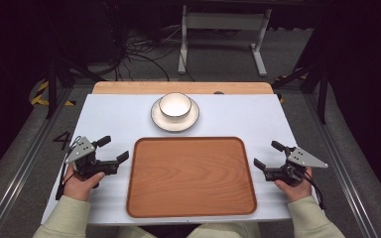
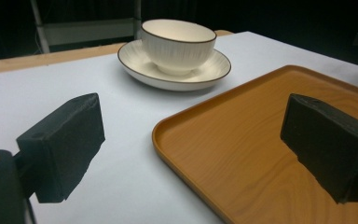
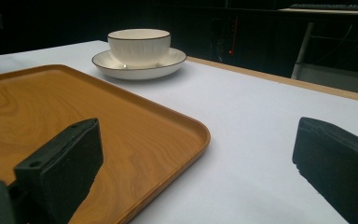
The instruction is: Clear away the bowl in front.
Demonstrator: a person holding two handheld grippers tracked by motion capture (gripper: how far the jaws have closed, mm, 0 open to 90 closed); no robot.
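Note:
A white bowl (image 1: 174,105) stands on a white plate (image 1: 159,120) at the back middle of the table; the bowl (image 2: 178,43) and plate (image 2: 135,67) also show in the left gripper view, and the bowl (image 3: 139,45) on its plate (image 3: 103,61) in the right gripper view. An empty wooden tray (image 1: 191,176) lies in front of them. My left gripper (image 1: 112,148) rests open just left of the tray (image 2: 261,154). My right gripper (image 1: 267,154) rests open just right of the tray (image 3: 51,107). Nothing is between either pair of jaws.
The table has a white top (image 1: 114,114) with a wooden strip (image 1: 129,88) along its far edge. Beyond it stand a white frame (image 1: 223,29) and cables on a grey floor. Bare table lies on both sides of the bowl.

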